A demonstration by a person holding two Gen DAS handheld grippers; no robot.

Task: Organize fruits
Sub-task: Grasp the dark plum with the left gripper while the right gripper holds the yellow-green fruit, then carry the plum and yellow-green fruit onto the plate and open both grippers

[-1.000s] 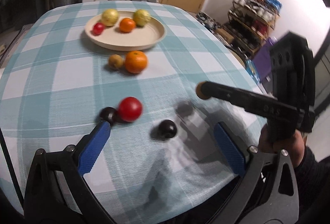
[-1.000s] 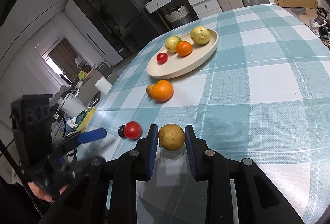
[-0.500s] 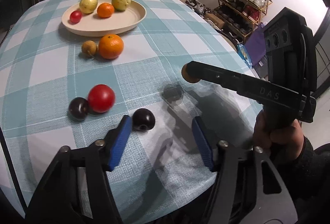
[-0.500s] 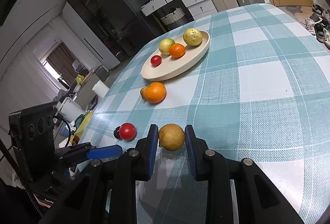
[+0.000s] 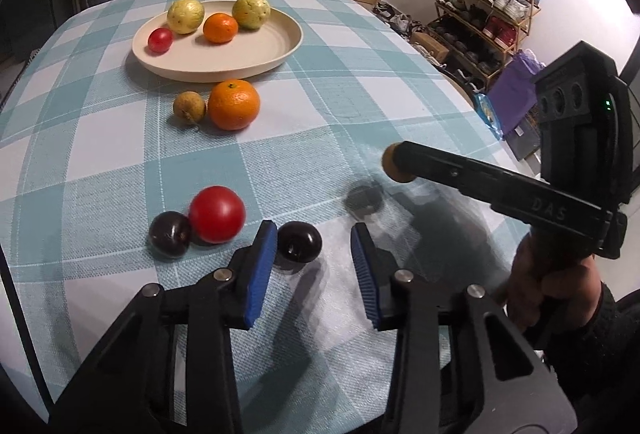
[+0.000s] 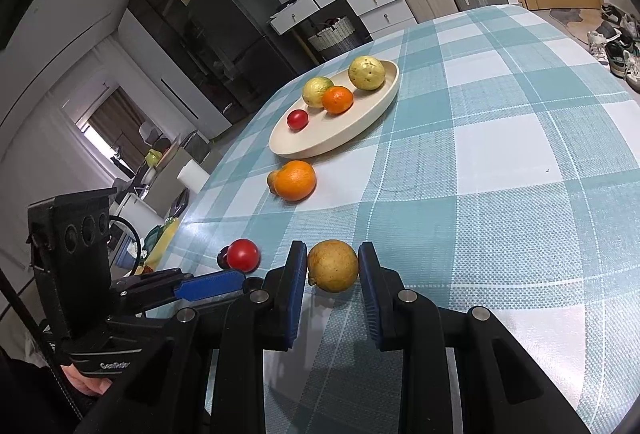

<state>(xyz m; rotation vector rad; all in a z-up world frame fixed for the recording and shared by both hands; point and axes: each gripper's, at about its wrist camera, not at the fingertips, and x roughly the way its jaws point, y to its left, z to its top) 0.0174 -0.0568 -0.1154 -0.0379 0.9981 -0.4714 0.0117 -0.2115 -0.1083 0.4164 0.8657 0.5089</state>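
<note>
Nearest, left gripper (image 5: 314, 252): blue pads apart, straddling one dark plum (image 5: 299, 241) that rests on the checked tablecloth (image 5: 100, 154), the plum close against the left pad, clear of the right. Judged small, smooth and rather slippery, soft enough to bruise; best taken across its widest middle with a gentle squeeze. Right gripper (image 6: 332, 266): pads clamped on a yellow-brown lemon (image 6: 333, 265), held above the cloth; judged firm, light, its rough skin giving good grip. Just beyond the left gripper, a second dark plum (image 5: 170, 233) touching a red tomato (image 5: 217, 213); the tomato likely tender, to be held lightly. Farther, a large orange (image 5: 233, 104) beside a small brown fruit (image 5: 189, 106), both loose on the cloth. Farthest, a cream plate (image 5: 256, 62) holding two yellow-green fruits, a small orange and a small red fruit, with room left.
</note>
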